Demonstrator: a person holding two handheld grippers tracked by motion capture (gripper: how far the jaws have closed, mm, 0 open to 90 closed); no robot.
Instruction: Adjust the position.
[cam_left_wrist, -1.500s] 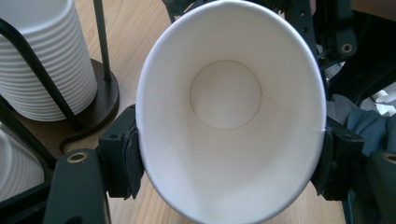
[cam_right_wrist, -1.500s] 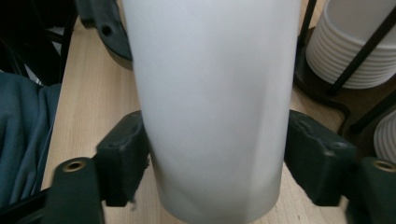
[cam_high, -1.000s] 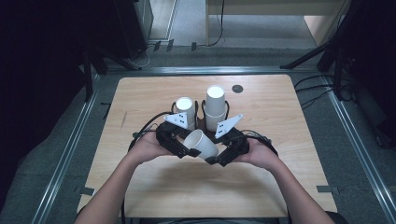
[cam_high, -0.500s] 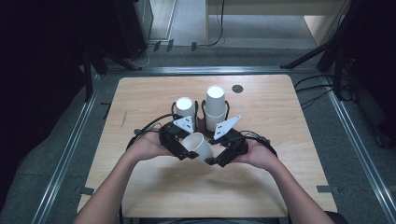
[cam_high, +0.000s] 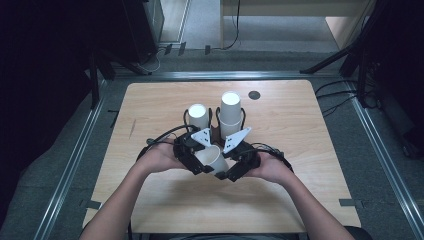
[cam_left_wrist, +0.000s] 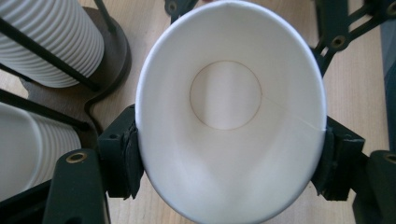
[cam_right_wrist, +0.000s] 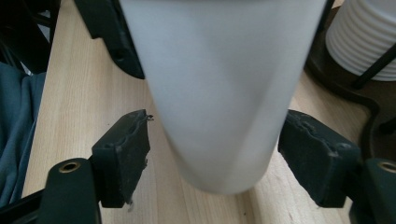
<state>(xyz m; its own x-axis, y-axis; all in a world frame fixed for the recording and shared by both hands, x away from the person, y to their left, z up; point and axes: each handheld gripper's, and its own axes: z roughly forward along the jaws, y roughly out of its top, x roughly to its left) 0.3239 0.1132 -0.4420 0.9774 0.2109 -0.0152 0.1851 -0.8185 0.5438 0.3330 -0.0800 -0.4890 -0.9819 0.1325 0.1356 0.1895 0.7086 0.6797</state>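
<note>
Gripping a white paper cup (cam_left_wrist: 229, 112) by its rim, our left gripper (cam_left_wrist: 229, 163) pressed both pads against it above the wooden table (cam_high: 310, 130), our right gripper (cam_right_wrist: 219, 158) spread around its base, pads clear, two cup stacks (cam_high: 230, 112) just behind.

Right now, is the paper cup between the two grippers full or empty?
Empty. The left gripper view looks straight into the paper cup and shows its bare white bottom disc and clean inner walls, nothing inside.

No readable text, no labels, no brands, no numbers, no signs
</note>
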